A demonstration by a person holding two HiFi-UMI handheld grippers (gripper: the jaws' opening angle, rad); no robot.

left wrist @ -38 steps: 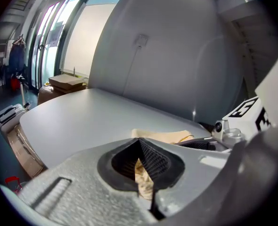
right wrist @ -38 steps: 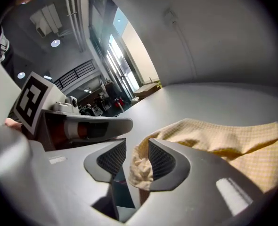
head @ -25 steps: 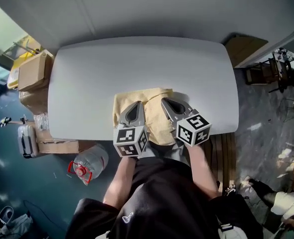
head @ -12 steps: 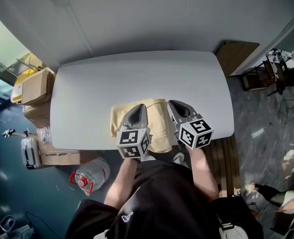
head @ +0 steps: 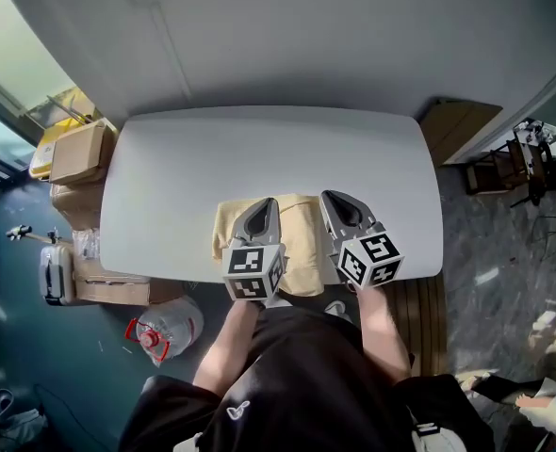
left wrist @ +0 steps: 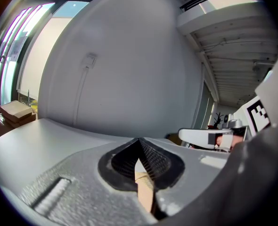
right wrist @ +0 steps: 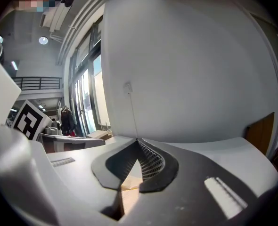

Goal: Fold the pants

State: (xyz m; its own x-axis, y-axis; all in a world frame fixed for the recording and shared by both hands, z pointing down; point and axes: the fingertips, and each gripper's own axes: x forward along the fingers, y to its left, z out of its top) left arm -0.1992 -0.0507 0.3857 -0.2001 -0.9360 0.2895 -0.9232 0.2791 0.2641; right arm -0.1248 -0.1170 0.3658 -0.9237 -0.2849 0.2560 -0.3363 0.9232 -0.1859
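The tan pants lie folded into a small rectangle near the front edge of the white table. Both grippers hover just over them, pointing away from me. My left gripper is over the pants' left half, my right gripper over the right edge. In the left gripper view the jaws meet at the tips, and a strip of tan cloth shows below through the gap. The right gripper is shut the same way above the cloth. Neither gripper lifts any fabric.
Cardboard boxes are stacked on the floor left of the table, with a suitcase and a water jug nearer me. A wooden board leans at the right. A grey wall stands behind the table.
Both grippers have risen a little off the pants, still shut. The pants stay flat in the same place on the table.
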